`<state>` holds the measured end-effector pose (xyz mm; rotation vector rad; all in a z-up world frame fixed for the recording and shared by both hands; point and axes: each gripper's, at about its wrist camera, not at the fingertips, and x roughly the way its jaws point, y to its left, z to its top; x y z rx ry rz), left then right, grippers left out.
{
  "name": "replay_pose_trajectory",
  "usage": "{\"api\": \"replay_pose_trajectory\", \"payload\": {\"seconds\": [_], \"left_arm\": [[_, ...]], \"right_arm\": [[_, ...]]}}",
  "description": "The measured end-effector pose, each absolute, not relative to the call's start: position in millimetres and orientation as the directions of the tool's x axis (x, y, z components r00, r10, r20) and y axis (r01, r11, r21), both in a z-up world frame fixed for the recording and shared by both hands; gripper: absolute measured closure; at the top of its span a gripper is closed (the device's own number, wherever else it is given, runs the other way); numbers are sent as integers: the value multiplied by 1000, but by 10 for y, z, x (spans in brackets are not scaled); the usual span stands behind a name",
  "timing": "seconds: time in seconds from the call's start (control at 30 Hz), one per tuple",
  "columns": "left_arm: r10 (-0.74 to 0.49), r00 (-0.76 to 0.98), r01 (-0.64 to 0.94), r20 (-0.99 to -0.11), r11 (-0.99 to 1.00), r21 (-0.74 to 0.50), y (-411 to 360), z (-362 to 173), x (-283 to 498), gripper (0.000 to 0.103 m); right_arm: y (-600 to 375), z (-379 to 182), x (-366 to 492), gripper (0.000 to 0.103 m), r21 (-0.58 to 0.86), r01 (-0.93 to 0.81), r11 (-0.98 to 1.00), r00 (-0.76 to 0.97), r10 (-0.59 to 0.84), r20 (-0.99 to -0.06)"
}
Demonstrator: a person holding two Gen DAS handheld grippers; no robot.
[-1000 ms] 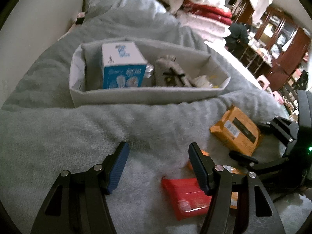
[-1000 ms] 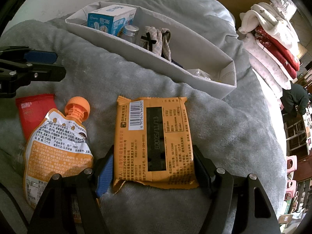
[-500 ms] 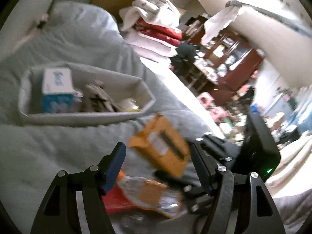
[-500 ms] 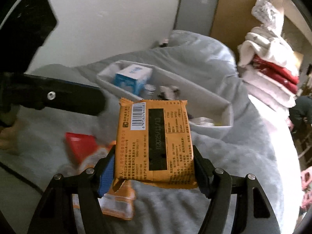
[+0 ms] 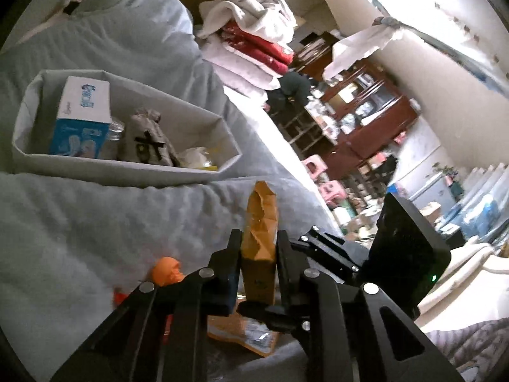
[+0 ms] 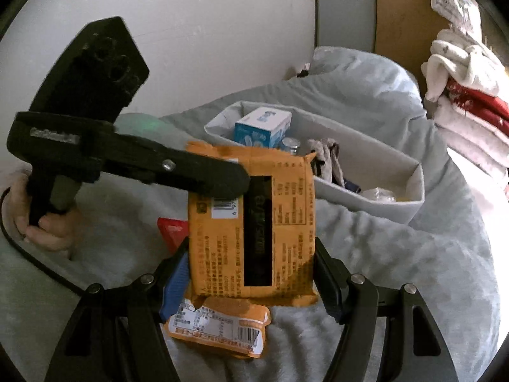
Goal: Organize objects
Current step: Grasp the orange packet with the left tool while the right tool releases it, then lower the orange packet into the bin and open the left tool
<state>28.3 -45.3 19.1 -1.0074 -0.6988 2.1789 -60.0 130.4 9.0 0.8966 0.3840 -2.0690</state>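
Note:
Both grippers hold the orange snack packet (image 6: 254, 222) in the air above the grey blanket. My right gripper (image 6: 251, 270) is shut on its two side edges. My left gripper (image 5: 257, 251) is shut on the packet (image 5: 259, 222) from its left side, seen edge-on; a left finger (image 6: 203, 175) crosses its top. An orange-capped drink pouch (image 5: 167, 273) lies below, also in the right wrist view (image 6: 222, 324), beside a red packet (image 6: 173, 229). The grey fabric bin (image 6: 381, 159) stands behind.
The bin (image 5: 31, 156) holds a blue-white box (image 5: 82, 117), a small jar, a grey patterned pouch (image 5: 146, 140) and clear wrappers. Folded white and red bedding (image 5: 254, 31) is stacked at the bed's far side. A white wall (image 6: 191, 31) stands behind.
My right gripper lifted the orange packet off the blanket. My left gripper swung right and closed on the packet's side.

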Motion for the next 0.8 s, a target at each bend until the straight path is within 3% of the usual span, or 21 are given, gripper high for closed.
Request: {"api": "replay_pose_trajectory", "payload": {"seconds": [0.1, 0.53, 0.7, 0.8], "left_arm": [[667, -551, -279, -501, -713, -643, -480, 201, 296, 83], [467, -721, -128, -513, -816, -563, -809, 253, 341, 83], [400, -747, -190, -532, -894, -406, -700, 473, 172, 83], [347, -756, -255, -555, -937, -239, -541, 636, -15, 83]], "right_arm": [[1330, -17, -720, 25, 95, 770, -631, -359, -551, -754], [1599, -135, -1014, 25, 260, 654, -710, -280, -547, -789], [1585, -162, -1021, 25, 235, 657, -716, -278, -520, -808], [1595, -178, -1053, 25, 240, 657, -715, -271, -521, -810]]}}
